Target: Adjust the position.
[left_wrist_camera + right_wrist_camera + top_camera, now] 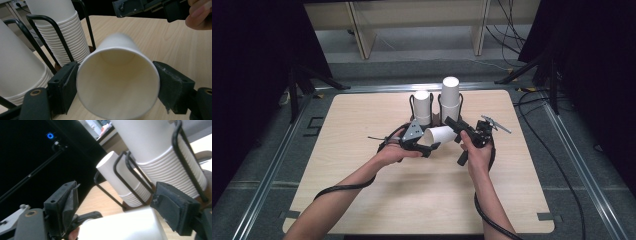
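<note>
2 cup stacks (439, 102) on wooden table (362, 125), dark curtains, left gripper (117, 82) clamping paper cup (117, 85), right gripper (120, 207) spread apart

Laboratory recording bay: a wooden table (362, 200) enclosed by black curtains (252, 75), with metal floor rails (272, 165) and loose cables (557, 165).

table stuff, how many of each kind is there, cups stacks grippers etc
loose paper cup: 1, held on its side in the left gripper
stacks of paper cups: 2, a short stack and a tall stack
black wire racks around the stacks: 2
grippers: 2, counting the right gripper, jaws apart
total: 7
</note>
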`<state>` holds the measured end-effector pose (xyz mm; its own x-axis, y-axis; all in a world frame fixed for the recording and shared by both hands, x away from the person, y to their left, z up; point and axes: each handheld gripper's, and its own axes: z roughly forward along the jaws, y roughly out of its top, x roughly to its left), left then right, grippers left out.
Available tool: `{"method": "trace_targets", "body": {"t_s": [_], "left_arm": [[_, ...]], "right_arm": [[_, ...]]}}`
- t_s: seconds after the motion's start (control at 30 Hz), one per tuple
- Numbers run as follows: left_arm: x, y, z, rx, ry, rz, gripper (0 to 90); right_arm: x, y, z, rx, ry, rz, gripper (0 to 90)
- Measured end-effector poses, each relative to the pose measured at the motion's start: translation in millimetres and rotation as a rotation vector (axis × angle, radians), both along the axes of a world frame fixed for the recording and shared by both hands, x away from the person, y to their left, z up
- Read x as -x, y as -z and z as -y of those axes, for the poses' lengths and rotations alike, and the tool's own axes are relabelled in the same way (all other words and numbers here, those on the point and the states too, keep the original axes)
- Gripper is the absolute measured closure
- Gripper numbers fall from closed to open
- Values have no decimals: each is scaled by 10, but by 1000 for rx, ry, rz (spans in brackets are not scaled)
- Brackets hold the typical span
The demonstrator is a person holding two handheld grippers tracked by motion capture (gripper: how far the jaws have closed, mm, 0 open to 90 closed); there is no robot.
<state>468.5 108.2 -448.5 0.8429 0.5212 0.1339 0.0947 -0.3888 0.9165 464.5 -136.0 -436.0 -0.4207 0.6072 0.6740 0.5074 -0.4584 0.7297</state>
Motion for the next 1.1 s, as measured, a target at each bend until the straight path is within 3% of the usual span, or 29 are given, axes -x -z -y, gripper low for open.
{"method": "trace_targets", "body": {"t_s": [0.03, 0.07, 0.3, 0.47, 0.73, 0.77, 0.97, 1.03, 1.1], "left_arm": [[1, 0, 5, 0, -4, 1, 238], [1, 2, 13, -1, -5, 1, 242], [2, -8, 21, -16, 7, 8, 255], [2, -39, 1, -24, 13, 11, 258], [-24, -134, -81, -65, 33, 16, 260], [-30, -147, -97, -73, 36, 16, 260], [-57, -220, -186, -97, 46, 5, 260], [-63, -253, -208, -108, 52, 3, 260], [-71, -282, -226, -115, 55, 3, 261]], "right_arm": [[-2, -5, 5, 5, -24, 11, 224], [-3, -18, -11, 0, -22, -16, 229], [-5, -55, 26, 20, -12, 28, 207], [9, -62, 49, 23, -2, 3, 210], [42, -24, 99, 143, -5, 16, 248], [34, -10, 115, 187, -10, 52, 254], [74, 9, 155, 286, -33, 73, 279], [79, 27, 182, 342, -40, 108, 276], [96, 37, 192, 379, -56, 112, 269]]}}
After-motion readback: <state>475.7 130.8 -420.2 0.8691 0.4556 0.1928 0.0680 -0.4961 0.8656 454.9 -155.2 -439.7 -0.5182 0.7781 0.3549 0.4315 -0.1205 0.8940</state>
